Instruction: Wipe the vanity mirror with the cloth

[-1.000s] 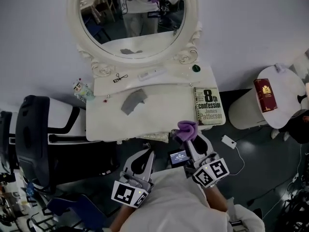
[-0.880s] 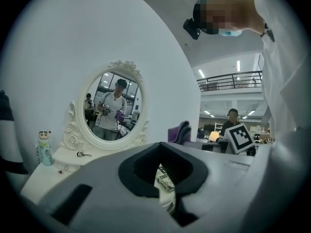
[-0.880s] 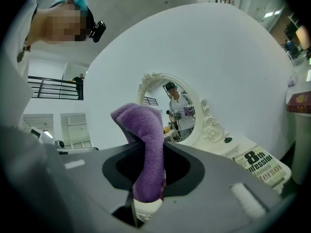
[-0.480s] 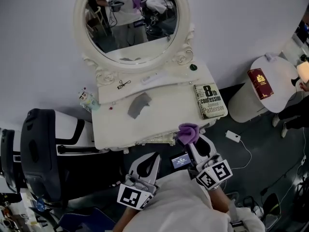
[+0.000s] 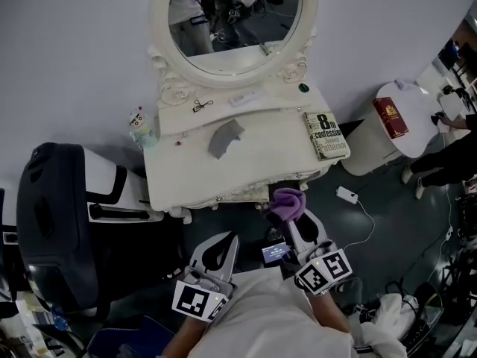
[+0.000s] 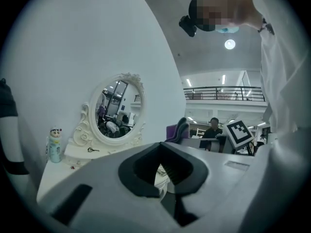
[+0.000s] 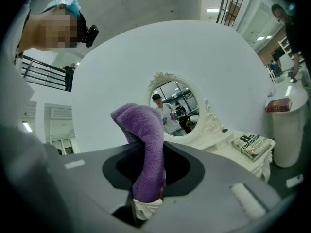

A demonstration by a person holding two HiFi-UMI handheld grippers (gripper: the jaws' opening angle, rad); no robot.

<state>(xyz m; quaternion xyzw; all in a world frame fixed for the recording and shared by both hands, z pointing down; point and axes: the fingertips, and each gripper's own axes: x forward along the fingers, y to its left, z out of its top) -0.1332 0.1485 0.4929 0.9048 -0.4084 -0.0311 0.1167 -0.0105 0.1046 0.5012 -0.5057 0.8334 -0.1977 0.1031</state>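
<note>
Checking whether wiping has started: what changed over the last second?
Only the viewpoint shifted: the mirror and vanity table now sit higher and further right in the head view. The right hand-held gripper still clamps the purple cloth short of the table; the left hand-held gripper stays shut and empty. The gray rag and book lie as before.

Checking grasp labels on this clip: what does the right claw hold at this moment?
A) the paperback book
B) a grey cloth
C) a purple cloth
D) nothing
C: the right gripper view shows the right claw shut on a folded purple cloth, while the grey cloth lies untouched on the vanity table.
</note>
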